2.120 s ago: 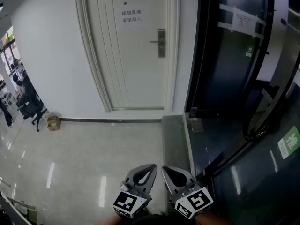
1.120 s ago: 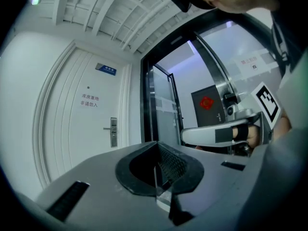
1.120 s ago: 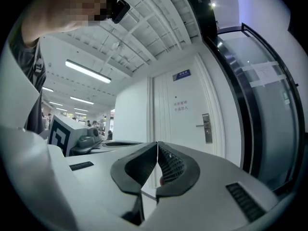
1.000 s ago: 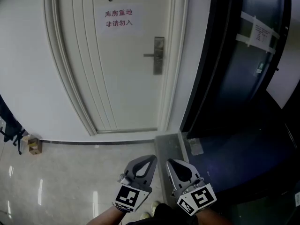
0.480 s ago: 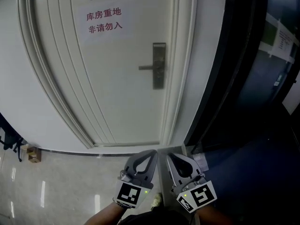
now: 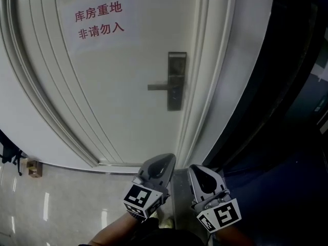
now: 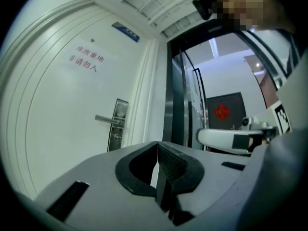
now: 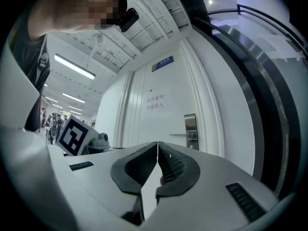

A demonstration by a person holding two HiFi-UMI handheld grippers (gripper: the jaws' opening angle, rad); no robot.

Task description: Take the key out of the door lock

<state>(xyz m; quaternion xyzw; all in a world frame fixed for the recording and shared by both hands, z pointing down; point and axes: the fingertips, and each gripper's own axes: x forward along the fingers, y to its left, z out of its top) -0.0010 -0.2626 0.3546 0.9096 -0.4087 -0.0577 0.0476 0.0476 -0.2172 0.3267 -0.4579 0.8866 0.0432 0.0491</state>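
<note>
A white door (image 6: 118, 70) faces me with a metal lock plate (image 6: 176, 81) and a lever handle (image 6: 160, 87) pointing left. The same lock plate (image 7: 118, 129) shows in the left gripper view and, as the lock plate (image 8: 191, 130), in the right gripper view. The key is too small to make out. My left gripper (image 6: 163, 160) and right gripper (image 6: 201, 169) hang side by side low in the head view, well short of the door. Both are shut with nothing between their jaws.
A paper sign with red characters (image 6: 100, 23) is stuck on the door above the handle. A dark glass partition (image 6: 302, 86) runs along the right. Grey glossy floor (image 6: 61, 204) lies at lower left, with a small cardboard box (image 6: 33, 168) by the wall.
The door and its lock have grown larger and nearer in the head view. Both grippers stay shut, side by side at the bottom.
</note>
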